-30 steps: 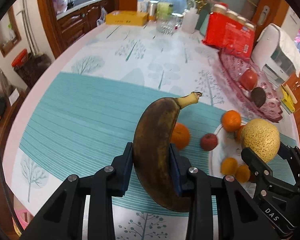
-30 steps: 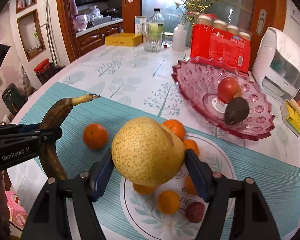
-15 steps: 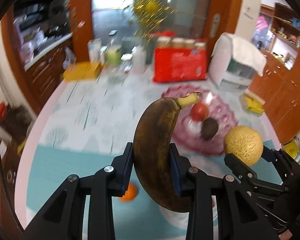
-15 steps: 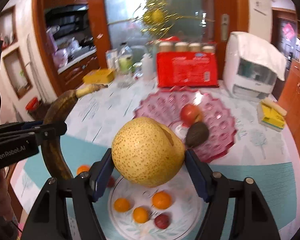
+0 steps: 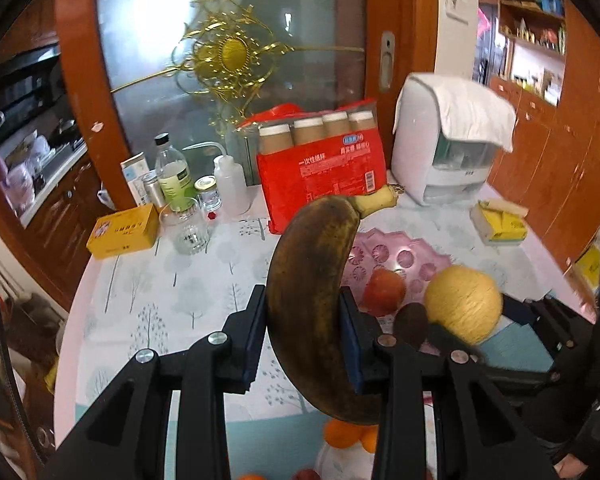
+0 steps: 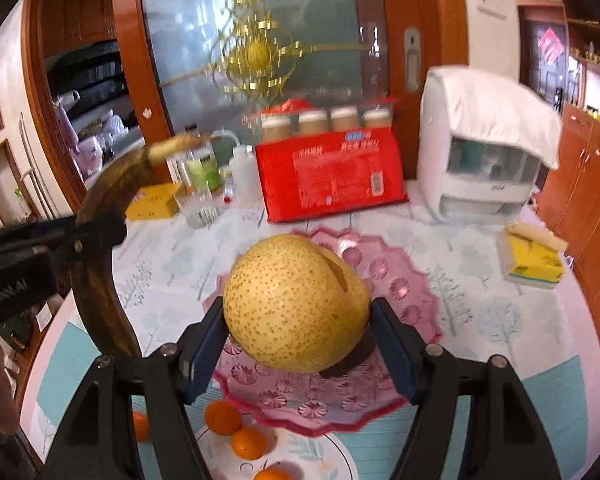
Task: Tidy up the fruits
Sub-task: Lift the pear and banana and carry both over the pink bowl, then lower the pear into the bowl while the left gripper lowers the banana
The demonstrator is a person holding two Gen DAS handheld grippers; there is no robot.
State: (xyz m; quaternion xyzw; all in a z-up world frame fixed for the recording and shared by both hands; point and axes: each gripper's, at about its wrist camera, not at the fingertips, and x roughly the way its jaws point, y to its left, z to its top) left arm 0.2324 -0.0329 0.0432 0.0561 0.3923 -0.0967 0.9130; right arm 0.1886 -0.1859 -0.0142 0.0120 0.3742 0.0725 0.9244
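The left tool (image 5: 304, 336) is clamped on a banana (image 5: 316, 300) and the right tool (image 6: 300, 336) on a pear (image 6: 295, 304), both held above the pink dish (image 6: 400, 288), likely for placing there.

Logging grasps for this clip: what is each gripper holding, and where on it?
The left gripper clamps the brown banana around its middle, stem up. The right gripper grips the yellow pear by its two sides.

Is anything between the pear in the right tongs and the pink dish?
Nothing visible blocks it. The pear hangs over the pink dish; an apple and a dark fruit already sit there.
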